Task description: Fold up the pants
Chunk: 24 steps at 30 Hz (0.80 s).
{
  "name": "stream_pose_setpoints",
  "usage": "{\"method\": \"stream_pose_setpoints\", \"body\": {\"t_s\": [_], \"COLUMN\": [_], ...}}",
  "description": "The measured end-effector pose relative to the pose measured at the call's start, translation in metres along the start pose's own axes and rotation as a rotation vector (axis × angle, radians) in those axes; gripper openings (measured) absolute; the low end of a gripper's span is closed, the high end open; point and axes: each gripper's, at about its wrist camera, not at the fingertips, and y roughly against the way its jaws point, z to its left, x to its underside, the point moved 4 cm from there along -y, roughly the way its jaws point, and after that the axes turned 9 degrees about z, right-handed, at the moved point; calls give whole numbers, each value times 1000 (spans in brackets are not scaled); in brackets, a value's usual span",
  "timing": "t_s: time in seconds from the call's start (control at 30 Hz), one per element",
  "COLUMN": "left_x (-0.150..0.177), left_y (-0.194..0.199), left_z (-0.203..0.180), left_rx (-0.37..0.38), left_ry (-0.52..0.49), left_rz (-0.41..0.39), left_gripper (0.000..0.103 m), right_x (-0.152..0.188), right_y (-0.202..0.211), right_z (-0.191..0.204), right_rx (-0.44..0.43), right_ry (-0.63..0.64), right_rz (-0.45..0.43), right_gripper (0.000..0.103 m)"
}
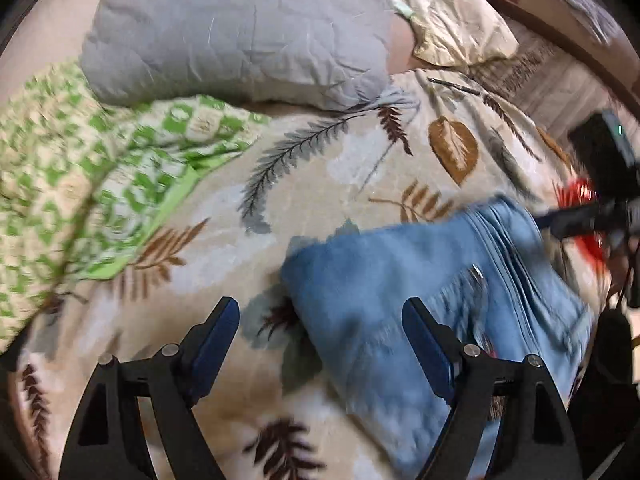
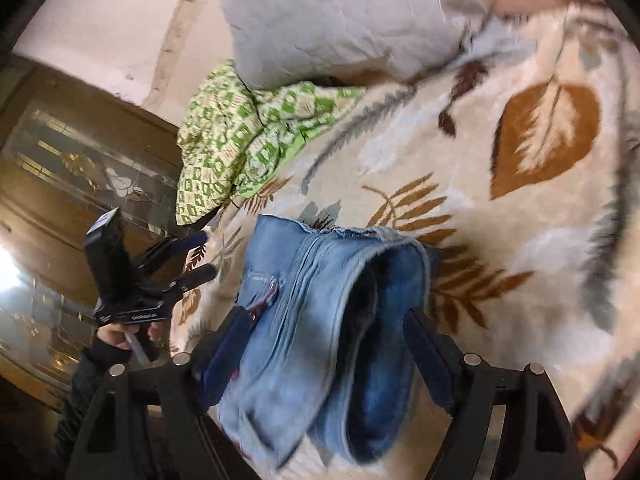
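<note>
Light blue denim pants (image 1: 404, 280) lie folded in a thick bundle on a cream blanket with leaf prints (image 1: 344, 168). My left gripper (image 1: 320, 312) is open and empty, just above the bundle's left edge. My right gripper (image 2: 326, 320) is open, its fingers on either side of the bundle (image 2: 320, 320), whose open end shows a dark inside. The left gripper also shows in the right wrist view (image 2: 192, 260), held by a hand at the bed's left side. The right gripper shows at the right edge of the left wrist view (image 1: 580, 220).
A grey quilted pillow (image 1: 240, 36) lies at the back. A green and cream patterned cloth (image 1: 80, 168) is bunched at the left. A beige pillow (image 1: 456, 28) lies at the back right. A wooden cabinet with glass (image 2: 80, 168) stands beside the bed.
</note>
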Motion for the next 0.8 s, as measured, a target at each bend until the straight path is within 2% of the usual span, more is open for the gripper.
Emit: {"method": "stream_pose_setpoints", "body": {"t_s": [0.13, 0.17, 0.2, 0.23, 0.27, 0.3, 0.37, 0.47, 0.53, 0.57, 0.63, 0.7, 0.8], "left_x": [-16, -16, -15, -15, -13, -14, -15, -16, -16, -15, -14, -10, -9], "left_y": [-41, -51, -61, -69, -69, -69, -64, -58, -58, -60, -70, -82, -85], "left_z": [11, 11, 12, 14, 13, 13, 12, 8, 7, 9, 12, 14, 13], "left_rx": [192, 223, 253, 289, 308, 321, 307, 281, 275, 274, 269, 258, 258], "left_ry": [142, 175, 208, 245, 252, 255, 241, 218, 212, 213, 230, 247, 247], "left_rz": [65, 94, 121, 133, 131, 130, 117, 107, 100, 98, 105, 103, 79], "left_gripper": [84, 84, 84, 81, 60, 50, 42, 36, 35, 35, 35, 36, 37], "right_x": [-20, -25, -29, -34, -37, -41, -46, -53, -54, -53, -51, -48, -46], "right_y": [-31, -36, -41, -44, -44, -43, -36, -28, -33, -38, -44, -56, -64], "right_z": [-12, -15, -16, -15, -11, -7, 1, 7, 6, 2, -5, -8, -10], "right_rx": [-23, -27, -39, -33, -12, 8, 1, -3, 48, 109, 170, 298, 393], "right_ry": [-52, -58, -55, -39, -10, 25, 73, 97, 110, 115, 112, 165, 186], "right_rz": [39, 41, 43, 39, 31, 21, -3, -27, -7, 11, 25, 34, 20], "right_gripper": [80, 73, 54, 40, 32, 24, 15, 11, 10, 10, 10, 10, 10]}}
